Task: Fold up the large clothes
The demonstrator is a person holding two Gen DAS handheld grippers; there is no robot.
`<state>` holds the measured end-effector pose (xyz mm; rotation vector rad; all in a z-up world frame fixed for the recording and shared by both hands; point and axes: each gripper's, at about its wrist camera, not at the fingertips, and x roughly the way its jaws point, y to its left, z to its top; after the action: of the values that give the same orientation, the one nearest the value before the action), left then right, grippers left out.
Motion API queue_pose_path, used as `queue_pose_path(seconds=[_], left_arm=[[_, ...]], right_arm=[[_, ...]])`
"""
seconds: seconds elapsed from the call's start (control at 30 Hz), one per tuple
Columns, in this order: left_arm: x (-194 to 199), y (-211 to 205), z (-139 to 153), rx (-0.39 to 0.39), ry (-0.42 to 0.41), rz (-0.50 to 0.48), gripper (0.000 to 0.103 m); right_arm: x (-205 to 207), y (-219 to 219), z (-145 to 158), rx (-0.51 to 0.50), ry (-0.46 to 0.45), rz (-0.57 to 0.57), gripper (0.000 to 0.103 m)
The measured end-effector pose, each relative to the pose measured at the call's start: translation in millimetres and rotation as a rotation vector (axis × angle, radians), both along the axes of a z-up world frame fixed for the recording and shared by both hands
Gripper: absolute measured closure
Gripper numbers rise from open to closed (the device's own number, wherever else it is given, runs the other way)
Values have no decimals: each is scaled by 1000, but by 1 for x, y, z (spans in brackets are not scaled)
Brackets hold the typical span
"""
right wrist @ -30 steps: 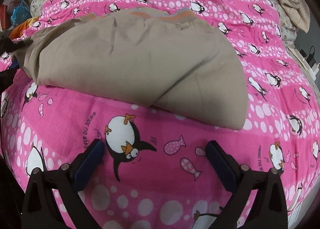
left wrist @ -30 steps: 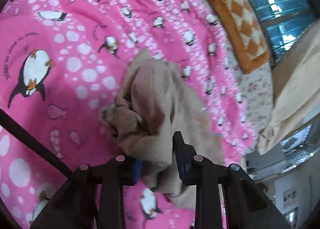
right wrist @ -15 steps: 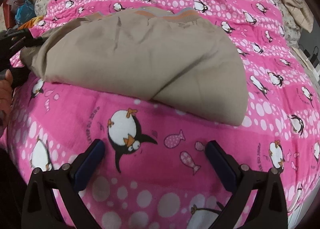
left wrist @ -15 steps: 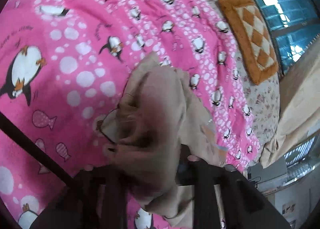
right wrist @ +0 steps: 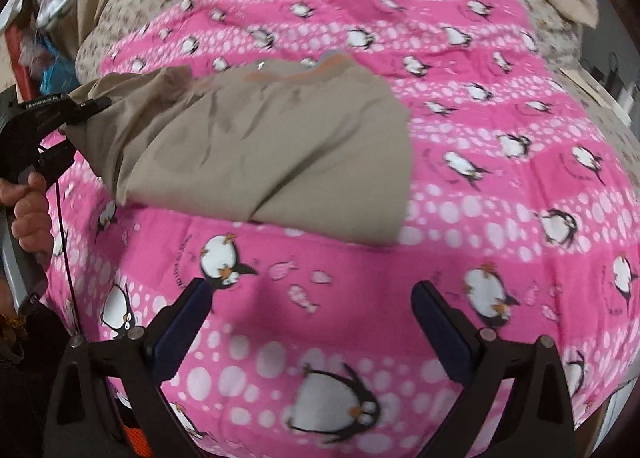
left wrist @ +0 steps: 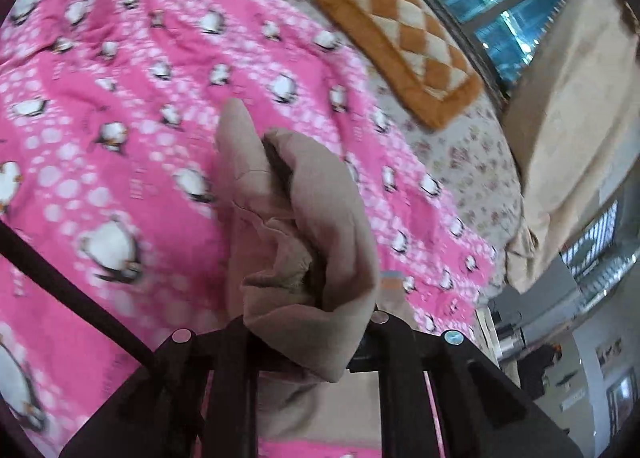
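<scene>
A large beige garment [right wrist: 272, 146] lies folded on the pink penguin blanket [right wrist: 480, 178]. Its left end is bunched and lifted off the blanket by my left gripper [right wrist: 86, 104], held in a person's hand [right wrist: 30, 214]. In the left wrist view my left gripper [left wrist: 312, 332] is shut on that bunch of beige cloth [left wrist: 304, 242], which hides the fingertips. My right gripper [right wrist: 308, 316] hovers open above bare blanket in front of the garment's near edge, with nothing between its fingers [right wrist: 182, 326].
An orange and cream checked cushion [left wrist: 400, 42] lies on the floral sheet [left wrist: 472, 146] at the far side of the bed. A beige curtain [left wrist: 576, 106] hangs by the window. Clutter [right wrist: 44, 30] sits off the bed's left side. The bed edge drops off at right.
My left gripper closed on the beige cloth and lifted it up off the blanket. The right gripper rose and pulled back, staying open, so more of the bed shows.
</scene>
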<state>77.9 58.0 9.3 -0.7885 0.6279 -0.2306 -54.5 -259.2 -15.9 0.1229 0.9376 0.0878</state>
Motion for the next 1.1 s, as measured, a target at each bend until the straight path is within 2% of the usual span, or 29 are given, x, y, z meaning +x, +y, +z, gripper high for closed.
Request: queue_pose_path(seconds=[0.2,0.5,0.6,0.7,0.77,0.87,1.03,1.1], left_arm=[[5,-55,24,34,-44,-62,103],[4,-130,38,57,-48,-174,103],[2,-163,33,102,-40,-234,103],[0,-187,21,187,-30,-272,103],[-4,-195,6,235,-13,-280,103],[-8,-201,-8,266,6,-306,103],[-19,-216,-12,352,-15,-344,103],[-22,-220,-14,361,-12,-364,103]], right_arm=[[-10,-34,3,-2,-9,-51,1],[-27,-66,2,-31,-10,-81,1],[-31,-74,4,-26,-20,-98,1],[-34,-85,4,-19,-21,-119,1],[-36,-90,3,-14,-19,-134,1],[-40,-98,3,-10,-20,-153,1],[-40,-101,3,-7,-18,-164,1],[-39,-100,3,-9,-19,-164,1]])
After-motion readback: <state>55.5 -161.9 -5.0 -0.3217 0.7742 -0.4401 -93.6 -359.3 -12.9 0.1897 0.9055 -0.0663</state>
